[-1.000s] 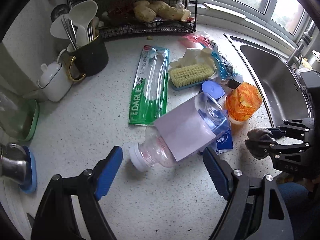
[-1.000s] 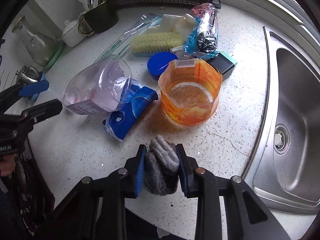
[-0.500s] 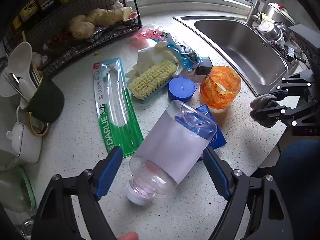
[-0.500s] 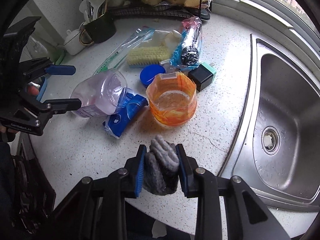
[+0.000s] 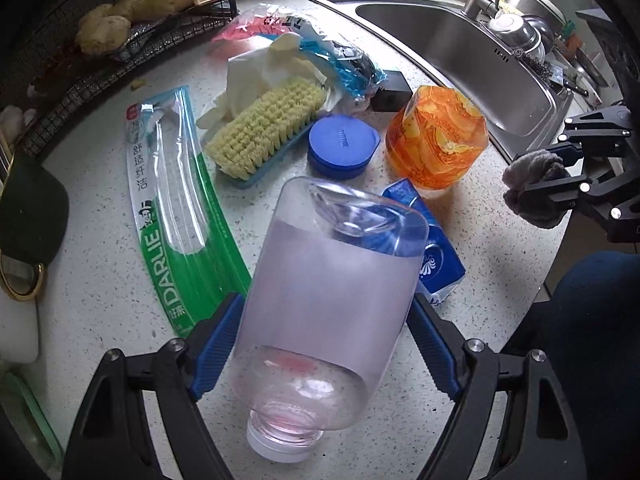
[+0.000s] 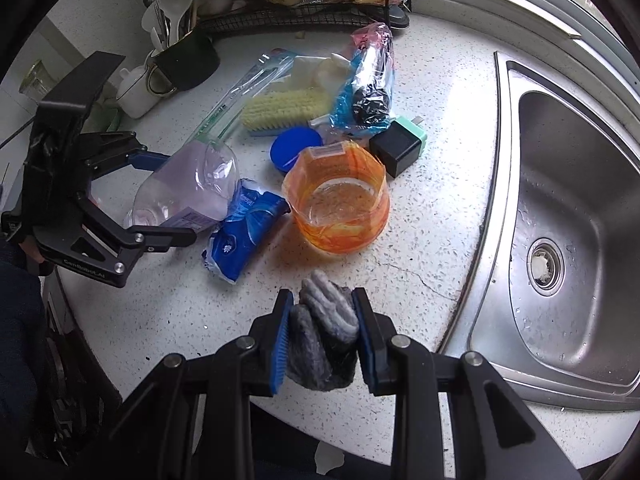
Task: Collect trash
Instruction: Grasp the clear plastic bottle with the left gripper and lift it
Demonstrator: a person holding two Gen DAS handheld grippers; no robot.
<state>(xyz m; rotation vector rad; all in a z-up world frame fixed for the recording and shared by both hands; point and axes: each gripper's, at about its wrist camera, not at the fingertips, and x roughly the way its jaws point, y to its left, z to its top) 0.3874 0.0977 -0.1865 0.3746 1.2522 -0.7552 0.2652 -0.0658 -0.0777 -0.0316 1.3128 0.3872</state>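
A clear plastic bottle [image 5: 328,300] with a pale label and white cap lies on its side on the speckled counter. My left gripper [image 5: 320,328] has its jaws wide on both sides of the bottle; contact is unclear. The bottle [image 6: 188,192] and left gripper [image 6: 160,200] also show in the right wrist view. My right gripper [image 6: 324,328] is shut on a grey cloth wad [image 6: 326,336], held above the counter's front edge; it also shows in the left wrist view [image 5: 536,188]. Nearby lie a blue tissue pack [image 5: 432,248], an orange cut bottle base [image 5: 438,144] and a blue lid [image 5: 342,146].
A green toothbrush package [image 5: 172,216], a scrub brush [image 5: 268,128], crumpled paper and plastic bags [image 5: 332,56], and a black adapter [image 6: 396,146] lie behind. A steel sink [image 6: 560,208] is to the right. A wire rack [image 5: 120,40], utensil mug [image 6: 188,60] and teapot stand at the back.
My left gripper has advanced so its jaws now flank the bottle's body, which fills more of the view. The right gripper still holds the grey cloth, pulled slightly back.
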